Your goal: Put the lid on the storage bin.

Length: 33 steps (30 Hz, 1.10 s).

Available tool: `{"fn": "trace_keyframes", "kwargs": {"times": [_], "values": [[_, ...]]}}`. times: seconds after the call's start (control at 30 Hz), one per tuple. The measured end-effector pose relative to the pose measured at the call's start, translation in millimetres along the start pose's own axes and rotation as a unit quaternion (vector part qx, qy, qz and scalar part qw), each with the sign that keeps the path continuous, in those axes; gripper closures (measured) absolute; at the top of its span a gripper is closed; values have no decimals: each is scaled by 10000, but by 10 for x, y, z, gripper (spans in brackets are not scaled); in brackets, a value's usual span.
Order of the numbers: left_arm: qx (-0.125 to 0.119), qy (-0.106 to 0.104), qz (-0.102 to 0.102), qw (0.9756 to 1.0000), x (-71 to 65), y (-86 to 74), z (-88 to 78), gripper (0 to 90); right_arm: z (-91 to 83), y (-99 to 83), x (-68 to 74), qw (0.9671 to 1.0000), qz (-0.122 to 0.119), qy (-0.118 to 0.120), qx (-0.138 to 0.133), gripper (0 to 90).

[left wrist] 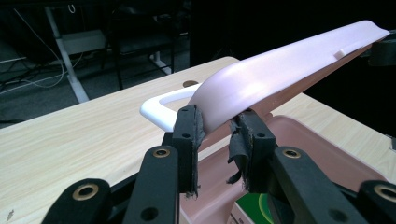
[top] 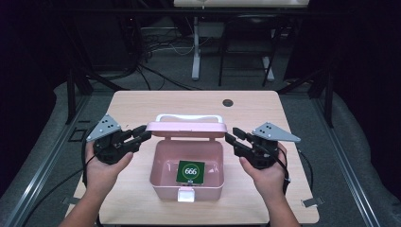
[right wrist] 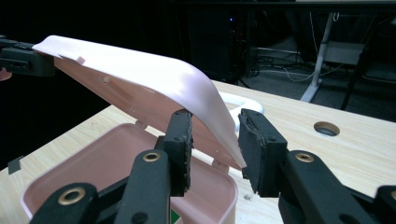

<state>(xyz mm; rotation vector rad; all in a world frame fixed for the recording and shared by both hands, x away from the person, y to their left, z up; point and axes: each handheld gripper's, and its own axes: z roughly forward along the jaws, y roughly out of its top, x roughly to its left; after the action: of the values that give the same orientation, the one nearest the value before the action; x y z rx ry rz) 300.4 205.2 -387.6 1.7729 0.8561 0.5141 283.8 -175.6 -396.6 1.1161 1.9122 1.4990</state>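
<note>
A pink lunchbox (top: 156, 163) sits mid-table with its lid (top: 186, 128) raised toward the far side and a white handle (top: 189, 117) behind it. Inside lies a green card marked 666 (top: 191, 171). My left gripper (top: 144, 133) is at the lid's left end and my right gripper (top: 232, 135) at its right end. In the left gripper view the lid's corner (left wrist: 261, 79) lies between the jaws of the left gripper (left wrist: 217, 123), loosely. In the right gripper view the lid (right wrist: 154, 77) passes between the spread jaws of the right gripper (right wrist: 212, 126), with a sliver of gap at one pad.
A white latch (top: 185, 195) hangs on the box's near wall. The wooden table (top: 142, 104) has a round cable hole (top: 228, 102) at its far side. Beyond it stand a white desk leg (top: 196, 47), dark chair frames and floor cables.
</note>
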Motion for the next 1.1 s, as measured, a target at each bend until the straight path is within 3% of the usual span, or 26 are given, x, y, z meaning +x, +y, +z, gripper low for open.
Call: {"fn": "trace_keyframes", "kwargs": {"times": [0.17,0.47,1.1], "values": [[24,7,17,10000,-8,10,-16,714,-47,-11,-47,9999,28,-38,93,634],[17,-41,43,10000,-39,-17,-55,708,-131,3,-151,9997,196,-165,-38,631],[33,-170,36,9998,-110,-166,-123,573,-73,-34,-214,9994,206,-281,38,526]]}}
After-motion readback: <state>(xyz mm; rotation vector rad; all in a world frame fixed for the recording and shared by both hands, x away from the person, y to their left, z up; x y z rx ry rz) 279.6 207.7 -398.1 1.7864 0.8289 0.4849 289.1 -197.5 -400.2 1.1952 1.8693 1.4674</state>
